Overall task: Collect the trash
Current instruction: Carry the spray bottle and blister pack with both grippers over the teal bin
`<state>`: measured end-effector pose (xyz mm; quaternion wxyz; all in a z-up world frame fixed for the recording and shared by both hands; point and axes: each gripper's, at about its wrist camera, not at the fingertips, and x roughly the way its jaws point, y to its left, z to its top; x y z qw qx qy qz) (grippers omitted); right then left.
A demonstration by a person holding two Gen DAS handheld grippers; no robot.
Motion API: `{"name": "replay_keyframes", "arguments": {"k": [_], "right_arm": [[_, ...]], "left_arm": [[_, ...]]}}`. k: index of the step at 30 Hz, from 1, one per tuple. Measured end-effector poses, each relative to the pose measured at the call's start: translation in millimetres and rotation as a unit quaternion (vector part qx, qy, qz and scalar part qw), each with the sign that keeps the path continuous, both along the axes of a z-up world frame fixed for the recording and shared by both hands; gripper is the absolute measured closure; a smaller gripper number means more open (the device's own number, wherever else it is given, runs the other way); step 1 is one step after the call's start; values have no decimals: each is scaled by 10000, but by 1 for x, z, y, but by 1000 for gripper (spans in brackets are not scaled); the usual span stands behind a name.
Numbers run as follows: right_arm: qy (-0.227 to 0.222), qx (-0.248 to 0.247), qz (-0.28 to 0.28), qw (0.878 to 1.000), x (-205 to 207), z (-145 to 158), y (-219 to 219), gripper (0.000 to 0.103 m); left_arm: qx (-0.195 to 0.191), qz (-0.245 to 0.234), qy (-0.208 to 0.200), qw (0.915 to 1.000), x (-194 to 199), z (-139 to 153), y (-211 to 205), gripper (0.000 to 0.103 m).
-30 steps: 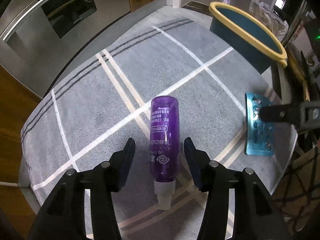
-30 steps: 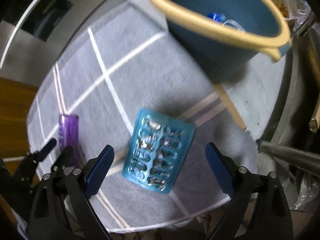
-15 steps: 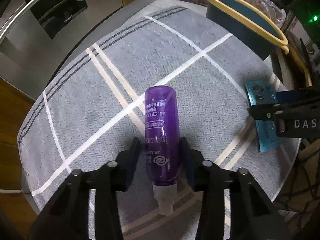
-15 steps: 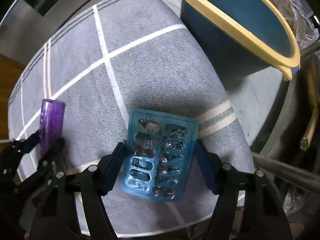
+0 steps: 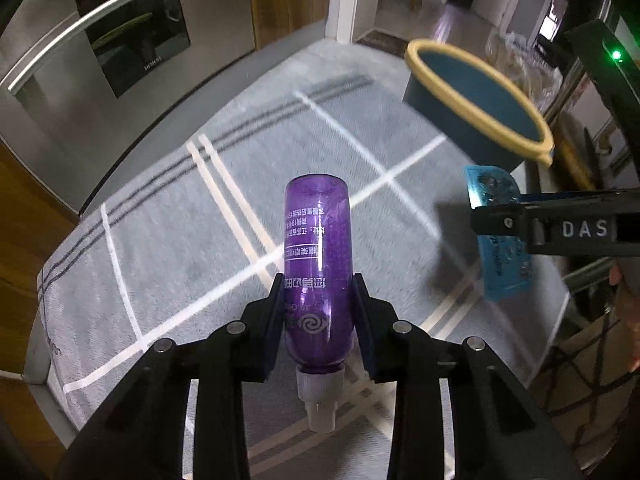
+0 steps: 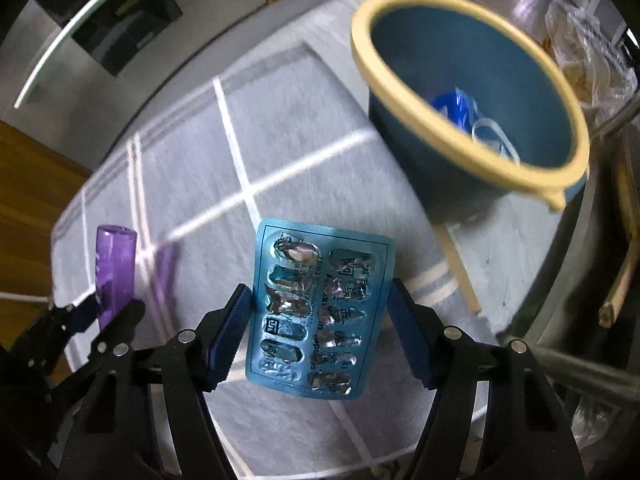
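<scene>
Trash is partly gathered: some blue scraps already lie in the bin (image 6: 472,92). Left claw (image 5: 318,312) grips the purple bottle (image 5: 316,264) and right claw (image 6: 320,320) pinches the blister pack (image 6: 316,312), both lifted off the bench (image 5: 168,216); dropping them in remains.

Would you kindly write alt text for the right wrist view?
The right tool grips a blue blister pack by its edges above a grey striped tablecloth, near a blue bin. At left, the left tool holds a purple bottle.

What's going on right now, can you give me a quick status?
Left gripper shut on bottle. Right gripper shut on blister pack. Bin ahead, path clear.
</scene>
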<state>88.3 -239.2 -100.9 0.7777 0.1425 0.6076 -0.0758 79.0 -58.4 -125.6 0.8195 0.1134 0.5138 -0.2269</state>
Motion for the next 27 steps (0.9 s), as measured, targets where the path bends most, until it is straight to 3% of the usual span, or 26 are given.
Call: {"name": "replay_keyframes", "arguments": {"k": [6,16,22,27], "right_arm": [[-681,-205,-14,9975,8,42,-9,33],[-1928,-308,-264,9804,13,122,-76,33],[-2292,-196,-486,9720,12,140,-120,33],[-2313,-62,-674,9705,18,137,-154,33]], "left_arm": [[-67,-106,-352,9993,-4,35,-13,71],[-88,-114,-747,9971,1,80,-43,71],[-186,-426,-996,9939,6,104,-74,71],[-404,-750,-1026,9911,11,116,-108,71]]}}
